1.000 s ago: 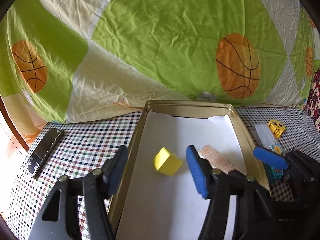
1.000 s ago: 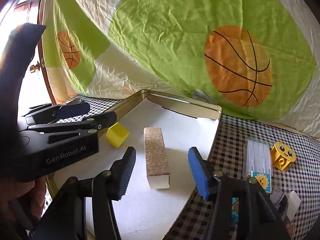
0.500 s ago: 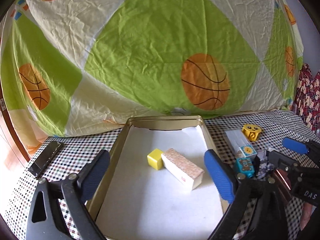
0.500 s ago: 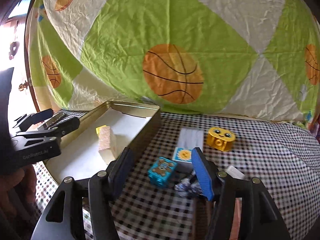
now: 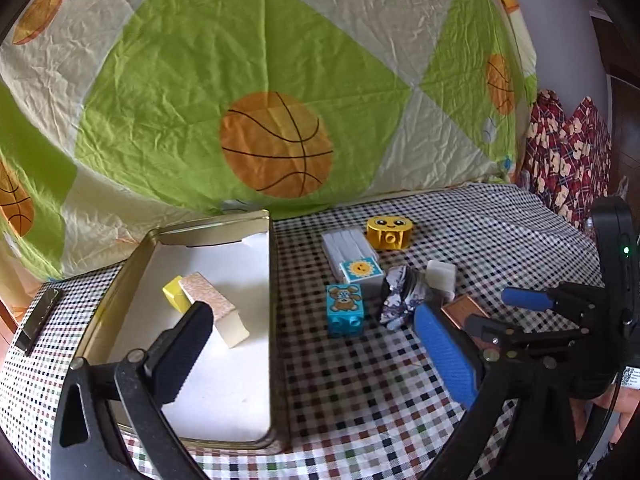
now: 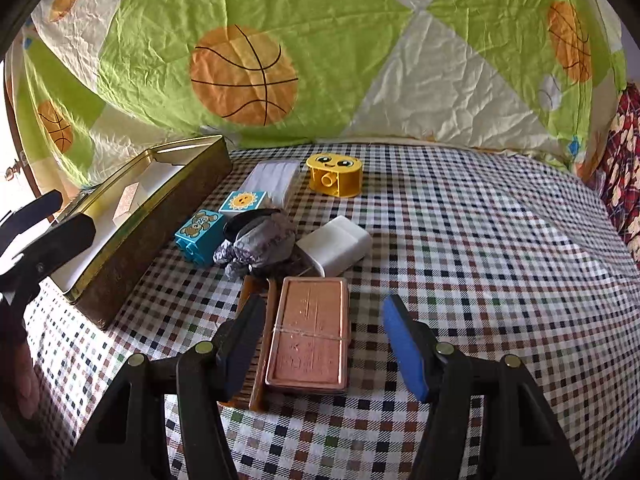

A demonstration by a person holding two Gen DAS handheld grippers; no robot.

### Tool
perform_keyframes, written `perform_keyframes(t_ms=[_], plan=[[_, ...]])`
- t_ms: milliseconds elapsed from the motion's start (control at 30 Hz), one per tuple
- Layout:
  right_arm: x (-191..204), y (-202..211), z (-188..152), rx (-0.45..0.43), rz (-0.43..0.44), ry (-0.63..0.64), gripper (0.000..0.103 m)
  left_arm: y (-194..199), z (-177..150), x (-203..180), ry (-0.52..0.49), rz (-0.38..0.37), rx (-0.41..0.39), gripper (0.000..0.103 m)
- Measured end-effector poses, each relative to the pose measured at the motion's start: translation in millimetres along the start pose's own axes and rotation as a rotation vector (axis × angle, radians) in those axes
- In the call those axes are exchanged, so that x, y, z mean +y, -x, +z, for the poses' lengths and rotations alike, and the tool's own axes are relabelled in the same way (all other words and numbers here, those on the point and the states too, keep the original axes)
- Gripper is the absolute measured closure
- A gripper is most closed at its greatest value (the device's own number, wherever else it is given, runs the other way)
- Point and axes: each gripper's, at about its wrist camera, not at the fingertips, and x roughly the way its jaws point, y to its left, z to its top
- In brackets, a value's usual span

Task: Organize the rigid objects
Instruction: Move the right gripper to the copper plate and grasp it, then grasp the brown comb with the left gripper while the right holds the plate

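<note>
1. The tin (image 5: 271, 280) looks like gold metal with a shiny rim; in the right wrist view its outer wall appears dull and tarnished.
2. A matt white paper liner (image 5: 224, 380) covers its floor.
3. The tablecloth (image 6: 480, 240) is woven checked cloth, matt.
4. The backdrop (image 6: 360, 40) is creased printed cloth.
5. The yellow brick (image 6: 335, 176) and blue brick (image 6: 198, 232) look like smooth, slightly glossy plastic.
6. The copper case (image 6: 308, 336) has a dull metallic, embossed face.
7. The white block (image 6: 334, 245) looks smooth and matt.
</note>
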Motion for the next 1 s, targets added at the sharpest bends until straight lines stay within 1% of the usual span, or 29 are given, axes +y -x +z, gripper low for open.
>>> perform_keyframes(t_ms=[100, 200, 267, 333, 367, 433, 567, 600, 633, 833, 900, 1000], plan=[[-1.7, -4.6, -0.6, 0.025, 0.037, -0.01, 0.04, -5.7, -1.1, -7.3, 0.004, 0.0, 0.022, 0.001], [-2.4, -14.1, -2.1, 0.077, 0.041, -0.009, 0.04, -9.7, -2.8, -12.1, 0.007, -0.005, 0.035, 0.001], [-4.6, -14.9, -2.3, 0.076, 0.033, -0.014, 0.04, -12.9, -4.5, -16.5, 0.001, -0.008, 0.046, 0.001], [-6.7, -15.3, -2.4, 0.076, -0.028, -0.006, 0.042, -15.8, -5.6, -21.0, -0.007, -0.008, 0.059, 0.001], [-9.4, -15.2, -2.9, 0.078, -0.027, -0.016, 0.047, -17.2, -6.2, -23.5, -0.011, -0.011, 0.065, 0.001], [-15.3, -17.6, -2.6, 0.091, 0.007, -0.044, 0.048, -19.2, -6.7, -27.9, -0.018, -0.013, 0.07, 0.001], [-19.4, -19.3, -1.6, 0.107, 0.037, -0.043, 0.049, -23.6, -6.3, -36.5, -0.031, -0.021, 0.082, 0.001], [-20.8, -19.0, -1.7, 0.107, 0.04, -0.039, 0.051, -25.1, -6.5, -38.4, -0.035, -0.021, 0.087, 0.001], [-22.5, -19.0, -0.8, 0.108, 0.036, -0.038, 0.055, -26.3, -6.9, -40.0, -0.037, -0.022, 0.091, 0.001], [-26.9, -14.8, -1.7, 0.108, 0.026, 0.003, 0.056, -31.5, -9.5, -52.8, -0.051, -0.029, 0.118, 0.001], [-32.7, -13.8, -2.3, 0.109, 0.037, -0.013, 0.056, -32.2, -9.9, -59.1, -0.054, -0.038, 0.125, 0.001], [-42.1, -11.4, -3.1, 0.105, 0.018, -0.033, 0.055, -34.7, -9.5, -70.2, -0.054, -0.055, 0.136, 0.001]])
